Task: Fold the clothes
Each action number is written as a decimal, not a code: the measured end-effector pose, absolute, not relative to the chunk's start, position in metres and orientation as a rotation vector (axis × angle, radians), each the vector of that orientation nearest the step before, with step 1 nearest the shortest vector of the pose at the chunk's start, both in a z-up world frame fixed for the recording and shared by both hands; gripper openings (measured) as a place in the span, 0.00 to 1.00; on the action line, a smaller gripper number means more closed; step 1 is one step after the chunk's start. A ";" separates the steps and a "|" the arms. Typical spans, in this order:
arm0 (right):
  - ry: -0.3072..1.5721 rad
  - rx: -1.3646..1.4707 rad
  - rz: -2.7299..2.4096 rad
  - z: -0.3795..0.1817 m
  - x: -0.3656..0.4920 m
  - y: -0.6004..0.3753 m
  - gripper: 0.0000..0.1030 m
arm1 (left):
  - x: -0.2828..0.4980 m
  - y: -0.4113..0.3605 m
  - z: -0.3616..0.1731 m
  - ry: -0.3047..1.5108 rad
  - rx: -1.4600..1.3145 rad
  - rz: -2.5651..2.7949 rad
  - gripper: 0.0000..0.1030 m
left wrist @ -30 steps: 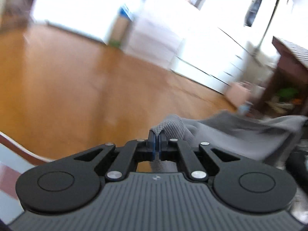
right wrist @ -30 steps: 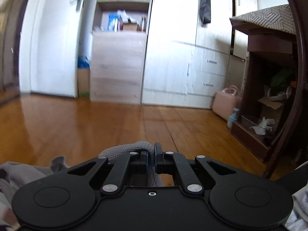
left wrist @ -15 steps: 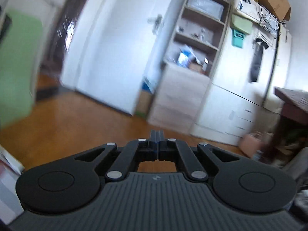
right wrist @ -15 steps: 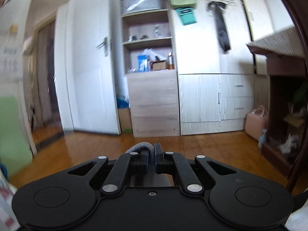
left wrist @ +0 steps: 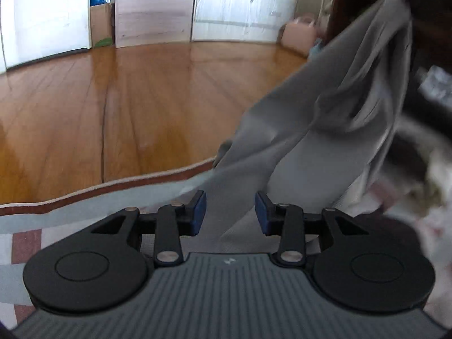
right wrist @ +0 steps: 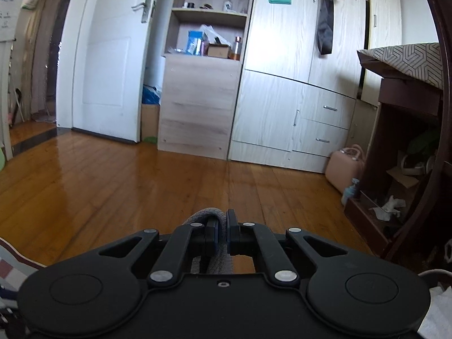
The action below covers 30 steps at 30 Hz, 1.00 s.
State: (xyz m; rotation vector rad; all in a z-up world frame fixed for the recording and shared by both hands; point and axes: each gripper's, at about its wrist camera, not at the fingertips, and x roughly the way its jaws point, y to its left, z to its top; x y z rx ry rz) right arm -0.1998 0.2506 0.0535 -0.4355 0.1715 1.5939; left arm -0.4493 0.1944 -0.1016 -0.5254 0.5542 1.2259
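Note:
A grey garment (left wrist: 325,118) hangs stretched from the upper right of the left wrist view down to my left gripper (left wrist: 229,210). Its jaws are opening, and a strip of the cloth runs between the blue pads (left wrist: 199,212) without either pad pressing on it. In the right wrist view my right gripper (right wrist: 223,231) is shut on the garment's thick ribbed grey edge (right wrist: 207,216), which bulges up just left of the pads. The rest of the garment is hidden below that gripper's body.
A checked sheet with a brown border (left wrist: 84,197) lies under the left gripper. Beyond it is wooden floor (right wrist: 141,186), a pink case (right wrist: 346,166), pale wardrobes (right wrist: 282,99) and a dark wooden shelf unit (right wrist: 401,141) at the right.
The left gripper, shut on the cloth a second ago and shut on nothing half a second ago, has swung down and opened around the garment. The right gripper rose, still gripping.

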 end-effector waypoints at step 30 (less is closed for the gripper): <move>0.313 -0.774 1.333 -0.090 -0.160 0.250 0.05 | -0.415 0.206 -0.090 0.379 -0.596 0.833 0.36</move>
